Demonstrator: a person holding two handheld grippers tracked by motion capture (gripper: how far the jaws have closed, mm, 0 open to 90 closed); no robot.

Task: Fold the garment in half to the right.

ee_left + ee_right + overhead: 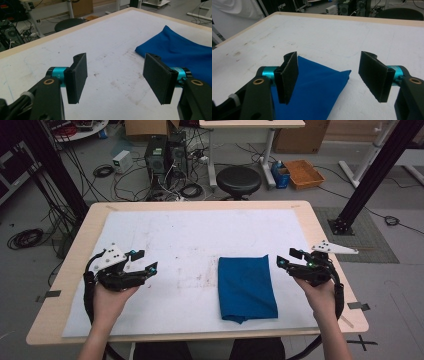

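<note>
A blue cloth (246,287) lies folded into a tall rectangle on the white mat (190,240), right of the table's middle. My left gripper (143,261) hovers over the mat's left side, well apart from the cloth, jaws open and empty. In the left gripper view the left gripper (116,77) has bare mat between its pads, and the cloth (180,51) lies at the right. My right gripper (290,258) is just right of the cloth, open and empty. The right gripper view has the right gripper (329,76) above a corner of the cloth (317,87).
The wooden table (320,235) carries the stained mat. Beyond the far edge stand a black stool (238,181), computer towers (165,155) with tangled cables, and an orange tray (303,173). A black frame post (372,175) rises at the right.
</note>
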